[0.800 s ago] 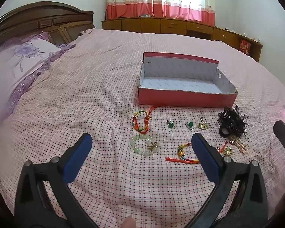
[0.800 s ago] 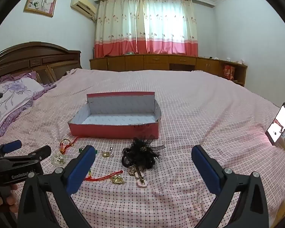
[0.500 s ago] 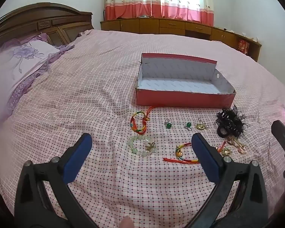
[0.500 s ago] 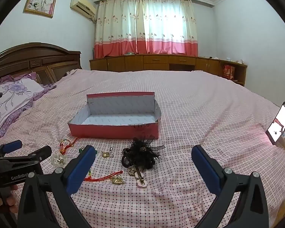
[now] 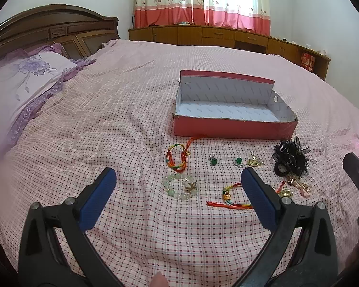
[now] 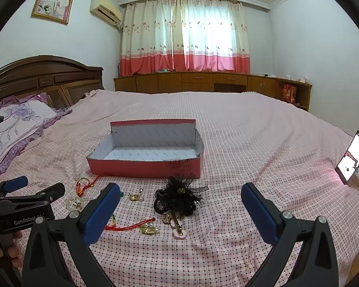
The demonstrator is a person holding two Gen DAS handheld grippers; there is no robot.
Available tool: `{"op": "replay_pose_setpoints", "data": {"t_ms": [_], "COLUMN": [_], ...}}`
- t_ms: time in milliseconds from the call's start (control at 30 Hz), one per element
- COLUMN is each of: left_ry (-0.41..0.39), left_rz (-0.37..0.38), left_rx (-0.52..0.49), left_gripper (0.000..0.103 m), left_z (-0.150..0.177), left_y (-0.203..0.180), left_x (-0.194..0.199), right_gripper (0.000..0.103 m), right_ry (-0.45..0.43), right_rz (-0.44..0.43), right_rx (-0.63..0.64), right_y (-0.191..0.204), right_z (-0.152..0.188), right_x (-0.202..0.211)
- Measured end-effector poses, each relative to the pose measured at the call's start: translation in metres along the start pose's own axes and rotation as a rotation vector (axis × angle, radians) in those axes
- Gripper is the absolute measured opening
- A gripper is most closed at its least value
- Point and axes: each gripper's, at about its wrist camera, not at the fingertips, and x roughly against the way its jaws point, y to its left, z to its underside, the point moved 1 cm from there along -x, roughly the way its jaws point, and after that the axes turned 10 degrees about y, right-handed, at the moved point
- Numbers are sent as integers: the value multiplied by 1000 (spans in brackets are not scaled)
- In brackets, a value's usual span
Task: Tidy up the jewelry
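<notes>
Jewelry nearer L gripper [image 5: 178, 198], red box [image 5: 234, 126] behind (empty), pillow [image 5: 19, 79] left

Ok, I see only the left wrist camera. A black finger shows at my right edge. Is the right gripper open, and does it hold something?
Observer: The right gripper is open and holds nothing; the black feather hairpiece lies on the bedspread ahead of it.
Operator: And the glow at my far right edge?
Observer: A phone with a lit screen, propped up at the right of the bedspread.
Operator: What hangs above the headboard?
Observer: A framed photo, with an air conditioner to its right.
</notes>
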Motion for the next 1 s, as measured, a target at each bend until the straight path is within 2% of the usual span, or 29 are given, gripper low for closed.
{"op": "replay_pose_setpoints", "data": {"t_ms": [1000], "left_ry": [-25], "left_rz": [2], "left_rx": [10], "left_gripper": [98], "left_z": [-1], "left_y": [0], "left_x": [4], "right_gripper": [103], "right_ry": [-34], "right_rz": [-17], "right_rx": [-11], "right_y": [0], "right_z": [4], "right_x": [4]}}
